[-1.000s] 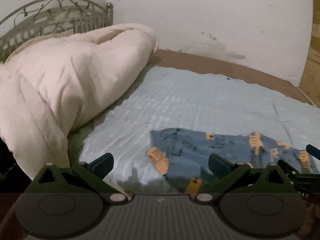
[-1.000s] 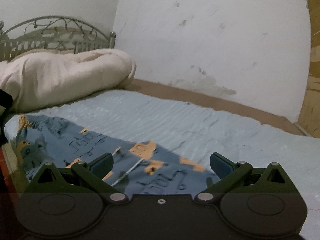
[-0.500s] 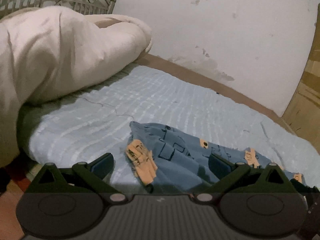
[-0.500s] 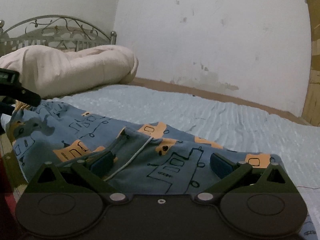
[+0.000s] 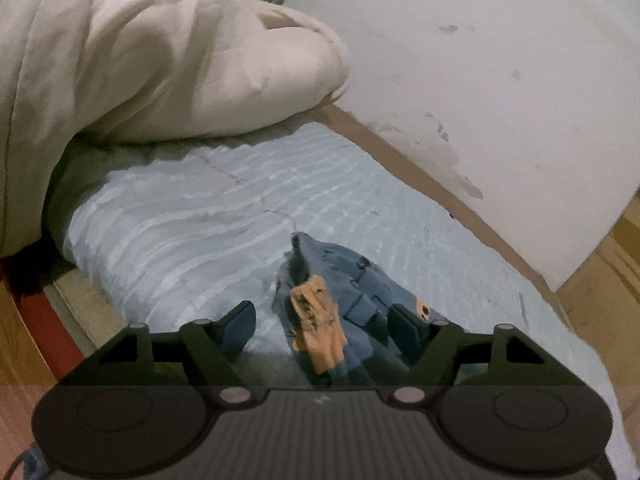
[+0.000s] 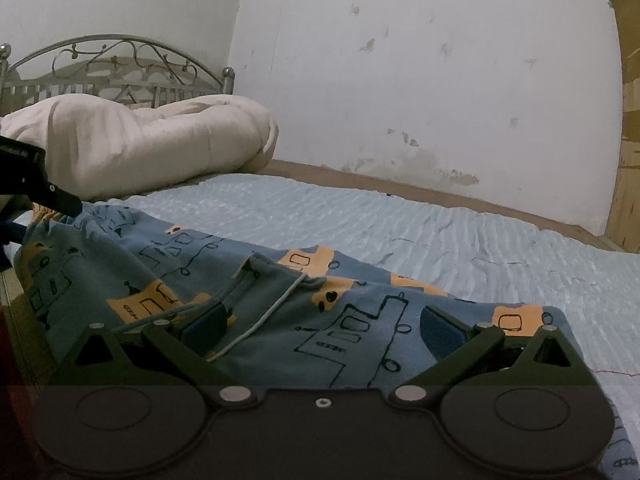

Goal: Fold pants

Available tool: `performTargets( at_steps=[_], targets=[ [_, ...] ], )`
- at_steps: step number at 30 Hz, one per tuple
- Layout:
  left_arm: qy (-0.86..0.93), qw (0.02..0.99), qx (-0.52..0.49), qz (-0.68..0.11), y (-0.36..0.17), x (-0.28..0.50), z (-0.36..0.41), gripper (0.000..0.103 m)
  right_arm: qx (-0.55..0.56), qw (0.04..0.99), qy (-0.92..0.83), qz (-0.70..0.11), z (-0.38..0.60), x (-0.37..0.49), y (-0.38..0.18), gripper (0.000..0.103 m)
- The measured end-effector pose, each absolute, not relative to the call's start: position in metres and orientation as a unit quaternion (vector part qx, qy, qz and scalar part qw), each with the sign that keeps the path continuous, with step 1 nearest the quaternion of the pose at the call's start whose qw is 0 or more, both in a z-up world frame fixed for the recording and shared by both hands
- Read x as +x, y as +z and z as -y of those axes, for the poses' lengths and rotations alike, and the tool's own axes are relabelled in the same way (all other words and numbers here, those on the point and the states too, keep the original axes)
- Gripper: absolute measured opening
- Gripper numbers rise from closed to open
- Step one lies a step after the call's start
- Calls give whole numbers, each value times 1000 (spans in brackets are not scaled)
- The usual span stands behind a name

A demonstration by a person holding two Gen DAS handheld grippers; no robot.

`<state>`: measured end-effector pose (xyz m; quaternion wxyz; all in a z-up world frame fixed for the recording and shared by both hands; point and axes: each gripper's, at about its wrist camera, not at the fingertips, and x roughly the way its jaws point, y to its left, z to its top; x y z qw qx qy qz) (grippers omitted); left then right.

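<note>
The pants (image 6: 280, 304) are blue with orange patches and dark line drawings. They lie on the pale blue bedsheet near the bed's front edge. My right gripper (image 6: 324, 330) is open low over the pants, fingers astride the fabric near a white drawstring (image 6: 264, 312). In the left wrist view one end of the pants (image 5: 320, 304) is bunched between the fingers of my left gripper (image 5: 324, 322), which is open. The left gripper also shows at the left edge of the right wrist view (image 6: 36, 188), by the pants' far end.
A cream duvet (image 5: 140, 52) is piled at the head of the bed against a metal headboard (image 6: 120, 68). A white stained wall (image 6: 420, 80) runs behind the bed. The bed's wooden edge (image 5: 40, 320) and floor lie at lower left.
Both grippers have come down and closer to the pants. The left view has swung toward the duvet, and the pants' end now sits between its fingers. Both stay open.
</note>
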<state>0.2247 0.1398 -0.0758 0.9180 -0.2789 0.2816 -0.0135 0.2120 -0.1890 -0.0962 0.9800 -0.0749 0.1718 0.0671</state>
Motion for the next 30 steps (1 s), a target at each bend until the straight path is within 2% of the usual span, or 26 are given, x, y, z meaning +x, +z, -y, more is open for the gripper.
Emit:
performTargets(
  at_steps=[4, 8, 10, 13, 15, 20, 23, 30],
  targets=[
    [-16, 916, -279, -287, -77, 226, -142, 76, -80, 980, 65, -173, 186, 212, -96, 102],
    [-29, 914, -286, -285, -80, 230, -142, 85, -82, 979, 66, -177, 186, 214, -95, 102],
    [-30, 913, -288, -288, -80, 232, -143, 85, -81, 978, 65, -182, 185, 215, -94, 102],
    [-11, 911, -295, -288, -79, 230, -142, 72, -86, 976, 63, -188, 183, 215, -91, 102],
    [6, 909, -300, -288, -79, 229, -143, 53, -95, 976, 62, -188, 182, 213, -85, 102],
    [18, 893, -340, -294, -83, 232, -151, 24, -97, 976, 72, -181, 186, 201, -79, 102],
    [22, 900, -322, -293, -73, 234, -143, 20, -88, 977, 72, -182, 192, 196, -77, 102],
    [4, 927, -262, -269, -27, 237, -113, 18, -71, 980, 69, -170, 205, 187, -68, 102]
  ],
)
